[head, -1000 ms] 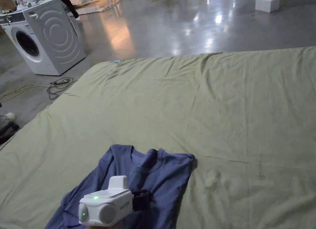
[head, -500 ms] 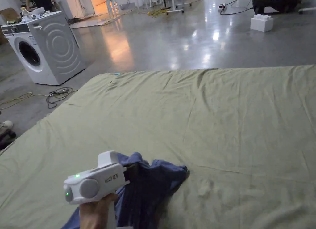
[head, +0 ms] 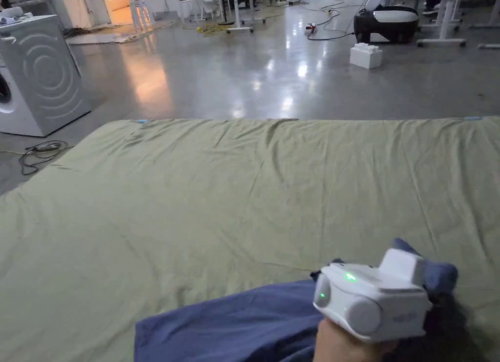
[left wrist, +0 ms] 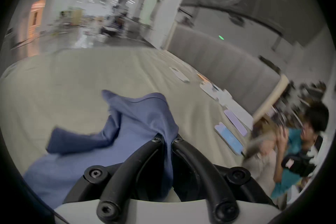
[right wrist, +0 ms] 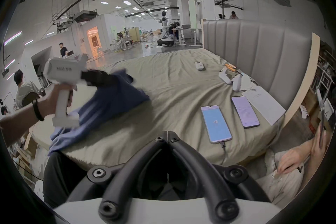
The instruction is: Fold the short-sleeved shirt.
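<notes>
One shirt (head: 234, 324), blue and short-sleeved, is your whole job here, and it lies bunched at the near edge of the green sheet (head: 244, 192), part flat on the bed and part lifted in a peak toward your right. A second ago it sat near your left with the collar showing and the body roughly spread; since then the head view has swung, yet the cloth itself has plainly been gathered and hauled up, so the collar is now lost in the folds. I judge that you are dragging it to re-lay it, not folding yet, and that it must be spread flat again before any fold counts.

Your left gripper (left wrist: 166, 138) has its jaws pressed together on a ridge of the blue fabric, which runs down between them in the left gripper view; from the right gripper view you see that same tool (right wrist: 101, 78) carrying the cloth above the sheet. Your right gripper (right wrist: 167, 137) hangs off the near edge of the bed with jaws closed tip to tip on nothing.

Farther out, two phones (right wrist: 216, 123) lie on the sheet near the padded headboard (right wrist: 254, 49).
</notes>
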